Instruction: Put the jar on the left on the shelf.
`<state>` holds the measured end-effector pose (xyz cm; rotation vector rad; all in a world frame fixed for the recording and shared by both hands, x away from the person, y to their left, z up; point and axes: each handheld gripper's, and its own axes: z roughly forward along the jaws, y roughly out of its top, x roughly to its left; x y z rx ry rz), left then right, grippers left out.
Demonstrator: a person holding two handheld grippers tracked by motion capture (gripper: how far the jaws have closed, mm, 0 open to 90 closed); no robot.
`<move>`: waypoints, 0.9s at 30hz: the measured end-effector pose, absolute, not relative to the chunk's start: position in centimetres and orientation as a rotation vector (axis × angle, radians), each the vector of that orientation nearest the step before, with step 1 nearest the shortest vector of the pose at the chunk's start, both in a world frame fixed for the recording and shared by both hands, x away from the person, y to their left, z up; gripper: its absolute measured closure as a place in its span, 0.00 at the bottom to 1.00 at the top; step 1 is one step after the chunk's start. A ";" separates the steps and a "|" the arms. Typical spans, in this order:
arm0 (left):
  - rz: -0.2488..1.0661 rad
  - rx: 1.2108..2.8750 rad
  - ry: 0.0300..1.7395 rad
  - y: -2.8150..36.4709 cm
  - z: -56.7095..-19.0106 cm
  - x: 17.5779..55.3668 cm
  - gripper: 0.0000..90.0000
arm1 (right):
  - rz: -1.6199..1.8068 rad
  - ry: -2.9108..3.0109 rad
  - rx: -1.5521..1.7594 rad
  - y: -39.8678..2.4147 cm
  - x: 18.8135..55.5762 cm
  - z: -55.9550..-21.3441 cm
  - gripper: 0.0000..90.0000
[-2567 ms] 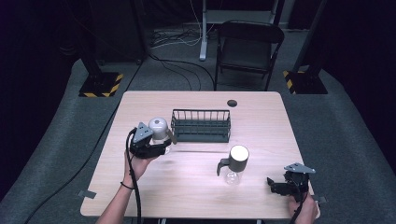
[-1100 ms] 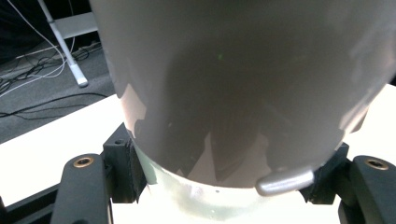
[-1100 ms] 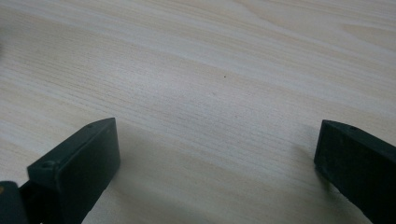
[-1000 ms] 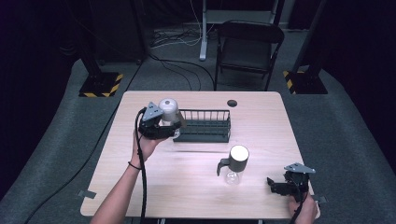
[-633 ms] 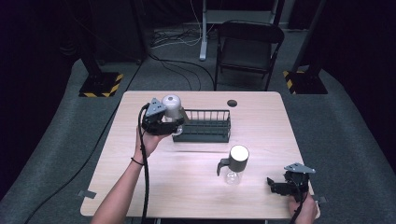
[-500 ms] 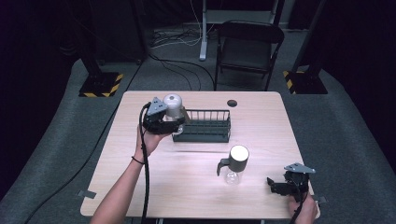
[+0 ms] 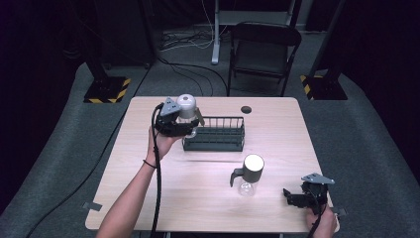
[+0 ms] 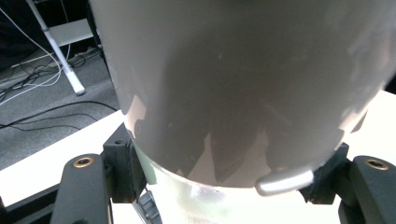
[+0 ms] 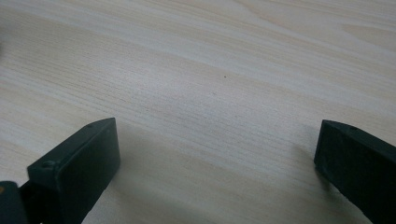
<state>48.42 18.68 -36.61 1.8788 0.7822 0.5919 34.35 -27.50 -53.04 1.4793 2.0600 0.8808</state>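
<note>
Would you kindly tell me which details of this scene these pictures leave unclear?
- Left gripper view: the grey cup sits so near the lens that its top is cut off by the frame.
- High view: the rack interior is too small to tell whether anything lies in it.
- High view: the dark disc on the table is too small to identify.

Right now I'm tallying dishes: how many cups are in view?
2: a grey metal cup clamped in the left gripper beside the dark wire rack, and a black-handled cup upside down mid-table.

bright lit table [image 7: 198,198], dark surroundings, soft blurry close-ups, glare on cup [image 8: 243,93]
</note>
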 end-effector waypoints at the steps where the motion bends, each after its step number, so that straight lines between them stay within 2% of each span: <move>1: 0.592 1.879 0.782 18.7 -36.6 48.4 0.34 | 0.881 2.060 1.479 -27.5 34.4 -53.0 0.00; 27: 0.596 1.883 0.820 17.7 -37.0 50.9 0.34 | 0.881 2.060 1.479 -27.5 34.4 -53.0 0.00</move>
